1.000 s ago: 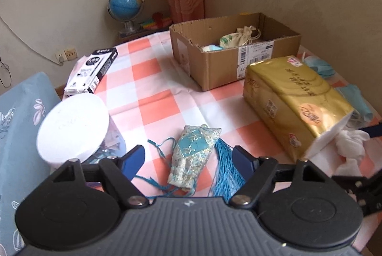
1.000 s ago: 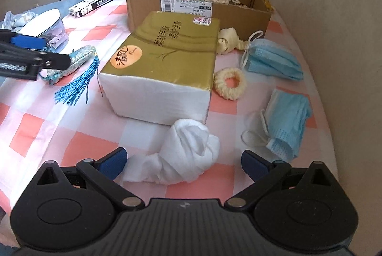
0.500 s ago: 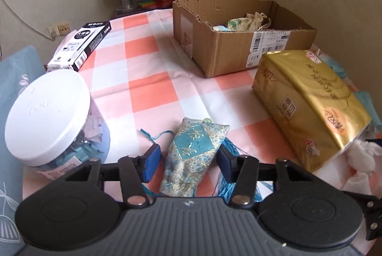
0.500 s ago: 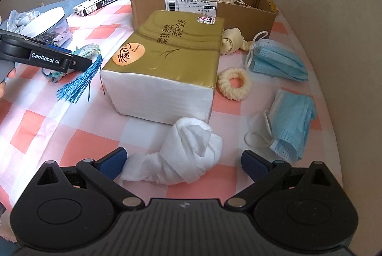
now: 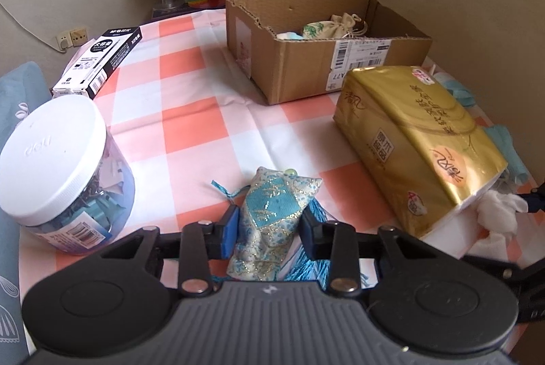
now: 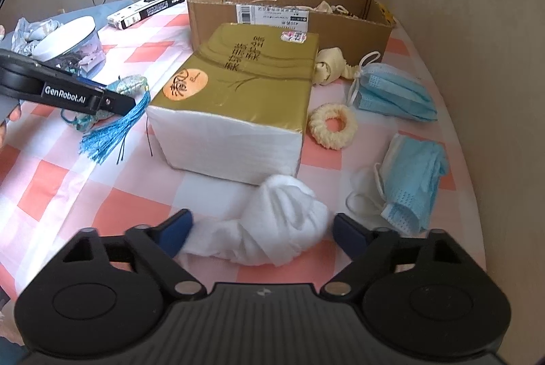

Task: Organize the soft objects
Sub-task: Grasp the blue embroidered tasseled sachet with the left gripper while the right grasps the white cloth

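**Cloth, foil, card and plastic**

The embroidered pouch [image 5: 272,211] is shiny brocade cloth with a silky tassel [image 6: 112,133]. The tissue pack [image 6: 238,85] wears glossy gold film. The cardboard box [image 5: 306,72] is matt, rough-edged card. The jar [image 5: 58,167] is clear plastic under a smooth white lid. The checked tablecloth [image 5: 190,112] is creased fabric.

Soft, even daylight – shadows faint, no harsh glare beyond a sheen on the gold tissue pack [image 5: 422,140]. Fisheye bending curves the edges, corners blacked out; focus mostly sharp.
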Available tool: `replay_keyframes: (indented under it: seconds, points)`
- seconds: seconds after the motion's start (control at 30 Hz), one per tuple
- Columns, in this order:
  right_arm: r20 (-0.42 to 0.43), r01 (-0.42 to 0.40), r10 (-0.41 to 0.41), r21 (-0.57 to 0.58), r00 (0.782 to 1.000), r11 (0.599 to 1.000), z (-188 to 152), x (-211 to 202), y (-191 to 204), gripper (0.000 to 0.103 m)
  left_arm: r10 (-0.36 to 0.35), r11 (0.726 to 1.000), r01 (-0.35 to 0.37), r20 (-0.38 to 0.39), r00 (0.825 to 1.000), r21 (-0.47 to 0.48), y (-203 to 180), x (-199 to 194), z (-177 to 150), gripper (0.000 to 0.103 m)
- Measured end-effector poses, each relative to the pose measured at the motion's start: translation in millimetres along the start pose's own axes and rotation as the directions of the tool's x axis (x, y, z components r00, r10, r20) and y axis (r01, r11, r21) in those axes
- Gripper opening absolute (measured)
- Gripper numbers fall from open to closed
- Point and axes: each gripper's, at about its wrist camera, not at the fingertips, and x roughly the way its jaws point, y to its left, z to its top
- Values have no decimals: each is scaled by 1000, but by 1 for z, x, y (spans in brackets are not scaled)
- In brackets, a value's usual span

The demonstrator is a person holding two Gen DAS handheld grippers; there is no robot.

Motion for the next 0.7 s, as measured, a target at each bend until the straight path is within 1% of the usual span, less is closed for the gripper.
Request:
replay_keyframes:
  seconds: [0.07,0.17,0.23,0.33,0.47,0.7]
  points:
    - [4,-3,3,7,1000,1000,1,-2,-2,82,1,1000,-1,-2,1000,3,0,0,0,34]
    - [5,1,-1,7,1000,1000,1,-3,-2,73,0,1000,0,-2,1000,7,-1,-1,0,31]
    - [5,7,-7,6,1000,1000,1,-5,-2,60,-1,1000,1,-3,1000,11,-1,-2,-1,29]
    - [5,15,-15,6,1000,1000,1,-7,-2,56,-3,1000,3,-5,1000,24,-1,-4,-2,26]
    - [8,23,-23,3,1000,1000,0,-11,-1,56,-6,999,7,-10,1000,41,-2,-8,-3,23]
    - [37,34,-34,9,999,999,3,-28,-3,56,-24,997,26,-19,1000,69,1,-23,-2,19]
